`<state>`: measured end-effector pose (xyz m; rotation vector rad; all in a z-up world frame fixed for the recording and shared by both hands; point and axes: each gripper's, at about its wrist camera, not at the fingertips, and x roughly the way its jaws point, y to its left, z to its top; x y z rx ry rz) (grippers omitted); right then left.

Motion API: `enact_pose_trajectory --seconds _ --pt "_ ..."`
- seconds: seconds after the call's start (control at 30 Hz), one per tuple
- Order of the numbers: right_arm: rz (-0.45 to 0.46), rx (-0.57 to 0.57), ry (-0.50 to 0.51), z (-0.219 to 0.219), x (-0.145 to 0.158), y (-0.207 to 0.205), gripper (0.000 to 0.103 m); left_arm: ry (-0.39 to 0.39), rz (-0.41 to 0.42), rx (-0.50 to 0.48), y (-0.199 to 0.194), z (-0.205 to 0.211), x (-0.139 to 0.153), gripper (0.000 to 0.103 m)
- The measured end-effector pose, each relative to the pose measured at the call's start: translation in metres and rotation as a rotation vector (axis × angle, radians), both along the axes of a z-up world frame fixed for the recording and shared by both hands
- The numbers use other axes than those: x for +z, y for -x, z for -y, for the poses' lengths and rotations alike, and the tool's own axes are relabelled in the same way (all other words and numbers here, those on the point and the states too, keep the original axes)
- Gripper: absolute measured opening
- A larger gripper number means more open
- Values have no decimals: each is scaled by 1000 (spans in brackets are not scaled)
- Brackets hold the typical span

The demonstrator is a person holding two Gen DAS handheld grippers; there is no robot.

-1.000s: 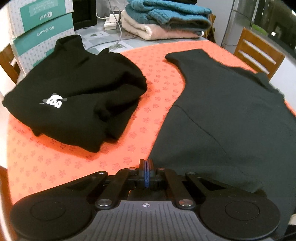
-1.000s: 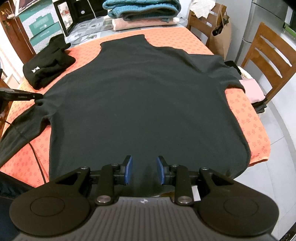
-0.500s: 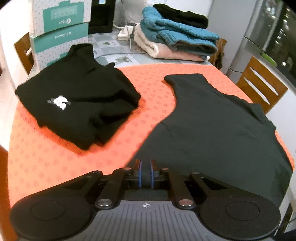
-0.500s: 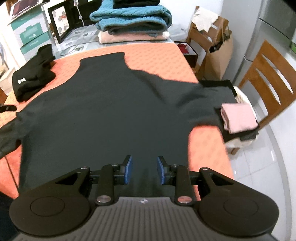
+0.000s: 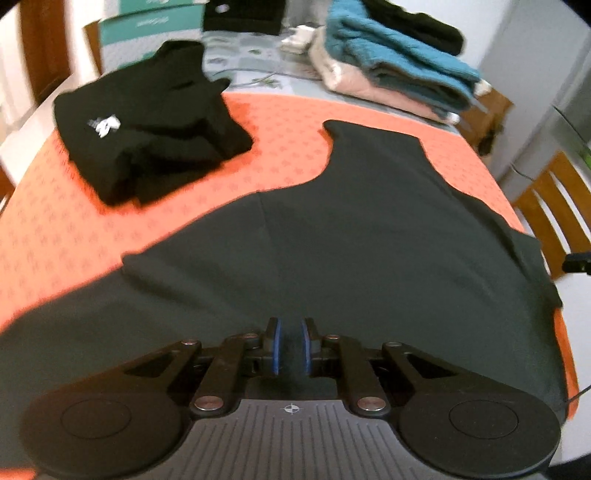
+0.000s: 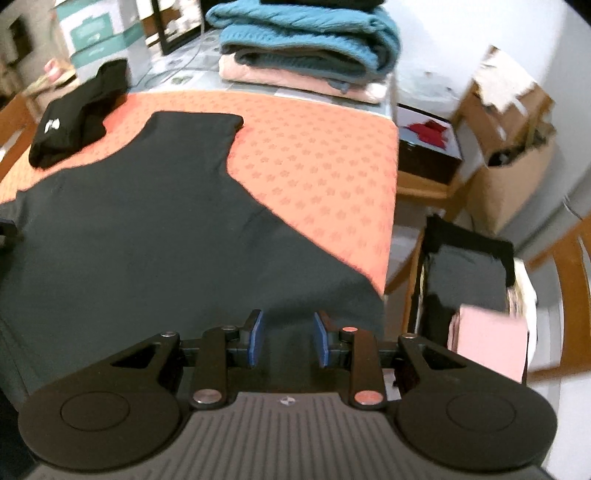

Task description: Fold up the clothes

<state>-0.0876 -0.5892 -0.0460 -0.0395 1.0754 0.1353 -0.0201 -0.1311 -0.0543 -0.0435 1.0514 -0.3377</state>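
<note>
A dark turtleneck top [image 5: 369,236] lies spread flat on the orange flower-print tablecloth [image 5: 74,229], collar toward the far end and 1 sleeve running off toward the near left corner, laid open like this presumably so its sides can be folded in. The left gripper [image 5: 291,347] hangs over the near part of the body; its jaws have just been opening and now stand a narrow gap apart with dark cloth showing behind the gap, though the blur leaves it unclear whether any of it sits between the blue pads, and nothing looks pinched. The right gripper [image 6: 288,343] hovers over the near right part of the top, close to where the cloth drops off the table edge; its jaws stand clearly apart and hold nothing. Judging by this, both hands are placing themselves for the next fold. Beside the top's left shoulder sits a folded black garment [image 5: 147,129] with a small white logo, too blurred to read, likely a finished piece set aside. Beyond it, teal-and-white cardboard boxes [image 6: 99,33] carry lettering that cannot be read here. At the far end rests a stack of folded knitwear [image 6: 306,44], teal over pale pink. A wooden chair [image 5: 554,206] stands at the table's right side.
</note>
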Motion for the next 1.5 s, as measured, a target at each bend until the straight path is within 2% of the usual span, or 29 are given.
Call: enact_pose_trajectory --seconds 0.13,0.2,0.23,0.33,0.43,0.5,0.57,0.63,0.8,0.93,1.07,1.13,1.17,1.2,1.33,1.5 --pt "-19 93 15 16 -16 -33 38 -27 -20 73 4 16 -9 14" --pt "-18 134 34 20 -23 -45 51 -49 -35 104 5 18 -15 14" --pt "-18 151 48 22 -27 -51 53 -58 -41 119 5 19 -18 14" --pt "-38 182 58 28 -38 -66 54 -55 -44 156 6 20 -22 13" --pt "-82 191 7 36 -46 -74 52 -63 -46 167 6 21 -22 13" --pt "-114 190 -48 41 -49 -76 36 -64 -46 174 6 22 -21 13" --pt "-130 191 -93 44 -49 -73 26 -57 -46 189 6 21 -21 13" --pt "-129 193 -106 46 -46 -70 3 -50 -45 205 7 20 -21 13" --pt "-94 136 -11 53 -38 -68 1 -57 -37 209 8 22 -24 13" --pt "-135 144 29 51 -54 -72 2 -59 -33 210 8 22 -25 13" --pt "-103 157 62 43 -47 -72 4 -53 -44 205 6 20 -25 14" --pt "-81 154 76 43 -39 -74 15 -54 -52 201 5 20 -25 15" --pt "-67 152 72 44 -33 -74 24 -56 -51 196 4 21 -22 16" --pt "-52 149 59 44 -27 -76 29 -57 -48 191 4 22 -19 17" --pt "-3 118 -29 45 -5 -87 30 -32 7 173 -6 30 0 21" --pt "41 57 -156 34 11 -115 30 22 25 153 -51 44 20 25"
